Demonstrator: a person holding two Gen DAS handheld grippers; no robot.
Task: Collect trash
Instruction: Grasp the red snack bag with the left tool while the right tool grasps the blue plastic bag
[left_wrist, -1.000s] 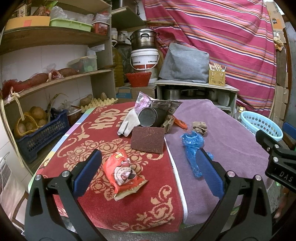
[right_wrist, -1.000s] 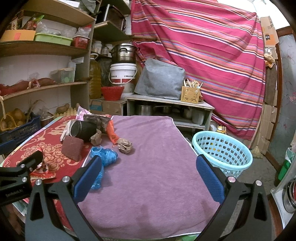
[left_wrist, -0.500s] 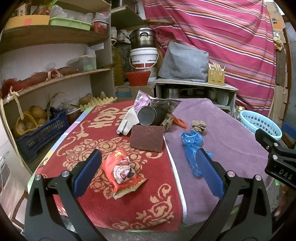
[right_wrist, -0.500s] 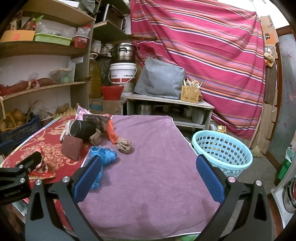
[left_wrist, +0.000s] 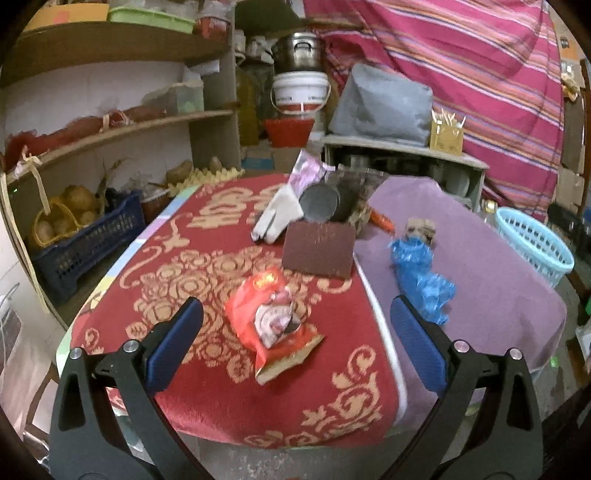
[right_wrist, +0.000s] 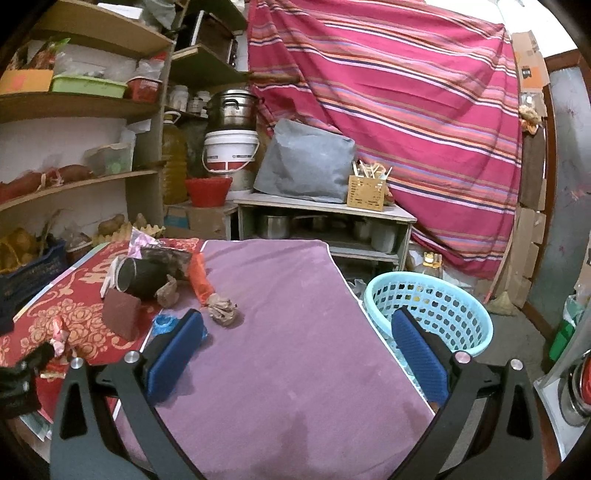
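Currently both grippers hover at the near edge of the table, jaws wide apart, nothing held. Left gripper (left_wrist: 295, 343) sits low over the red patterned cloth (left_wrist: 207, 280); the red snack wrapper (left_wrist: 271, 317) lies on the cloth between its blue pads (left_wrist: 173, 343), not touched. Beyond it: brown scouring pad (left_wrist: 317, 251), white glove (left_wrist: 279, 216), dark can (left_wrist: 321, 203) on its side, blue plastic bag (left_wrist: 421, 273) on the purple cloth (left_wrist: 491, 280). Right gripper (right_wrist: 295, 354) is over the purple cloth; a crumpled brown paper wad (right_wrist: 221, 310) lies just beyond its left pad. Light blue basket (right_wrist: 436, 310) stands beside the table, right of it.
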